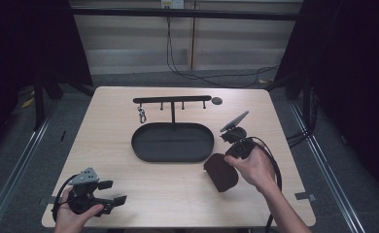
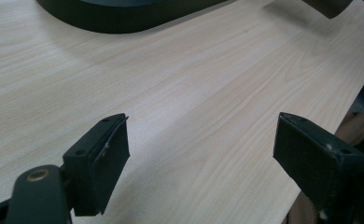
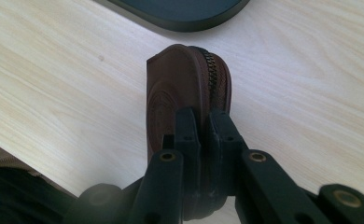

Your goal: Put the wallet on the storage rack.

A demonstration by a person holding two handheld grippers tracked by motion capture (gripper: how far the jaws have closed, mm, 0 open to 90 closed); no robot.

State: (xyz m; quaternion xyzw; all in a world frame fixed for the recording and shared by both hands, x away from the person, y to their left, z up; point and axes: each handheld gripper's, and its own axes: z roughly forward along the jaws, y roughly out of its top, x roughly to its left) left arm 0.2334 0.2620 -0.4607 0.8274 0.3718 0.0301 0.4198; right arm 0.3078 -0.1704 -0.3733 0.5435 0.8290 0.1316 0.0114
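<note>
Right gripper view: right gripper (image 3: 202,122) pinches brown zip pouch (image 3: 180,88) by its edge, may slip; left gripper (image 2: 201,140) spread, idle.

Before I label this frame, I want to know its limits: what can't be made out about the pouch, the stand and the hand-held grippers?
- Pouch: right gripper view, lower part hidden by the right hand-held gripper clamping it; the embossed stamp is too faint to read.
- Stand: high view, the item on its left hook is too small to identify.
- Tray: left gripper view, cut off by the top edge.
- Left hand-held gripper: right jaw cut off by the frame edge.
</note>
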